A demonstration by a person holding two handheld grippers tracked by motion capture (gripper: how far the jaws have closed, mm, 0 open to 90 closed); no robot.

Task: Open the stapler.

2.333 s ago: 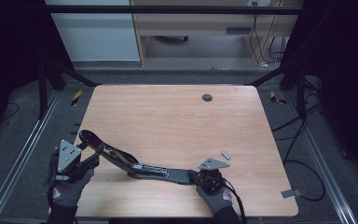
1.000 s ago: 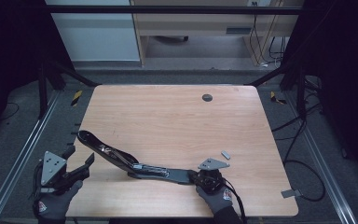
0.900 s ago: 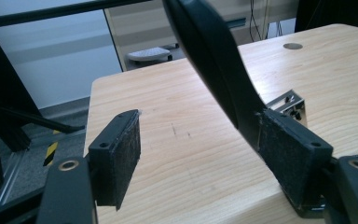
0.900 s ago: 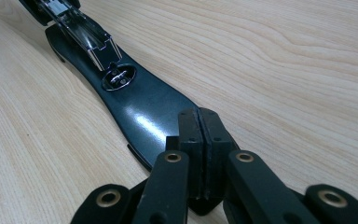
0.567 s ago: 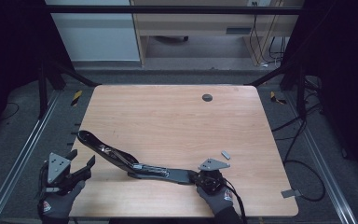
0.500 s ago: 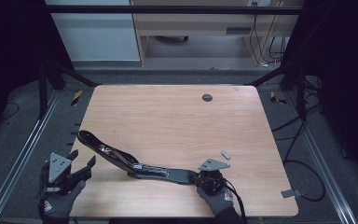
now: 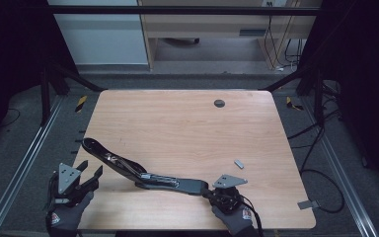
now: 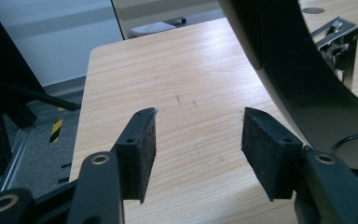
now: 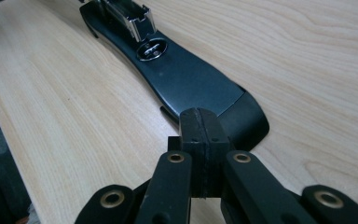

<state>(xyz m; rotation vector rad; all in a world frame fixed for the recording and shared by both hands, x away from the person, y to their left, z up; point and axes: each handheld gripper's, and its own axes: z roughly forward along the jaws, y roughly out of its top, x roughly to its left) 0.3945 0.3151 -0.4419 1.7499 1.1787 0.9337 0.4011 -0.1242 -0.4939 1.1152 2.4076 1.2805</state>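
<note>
At the table's [image 7: 187, 123] near-left corner, the left gripper [image 7: 90, 172] is hovering just off the left edge with its jaws part-spread. They have just been closing, and nothing is lying between the pads [image 8: 144, 149] but bare wood. The raised handle end of the large black stapler [image 7: 143, 173] is passing just beside it, touching neither pad.

The stapler itself is lying slantwise along the near edge, its handle tilted up toward the left edge and its flat base running right.

At the near edge right of centre, the right gripper [image 7: 212, 193] is resting with its jaws pressed together at the rounded tail of the base [image 9: 191, 88], seemingly pinning it down; whether they are pinching its rim cannot be told.

To do the step well, the left gripper probably needs to be opening wider and shifting toward the handle, so both pads straddle it squarely before squeezing, while the right one is holding the base firm against sliding.
</note>
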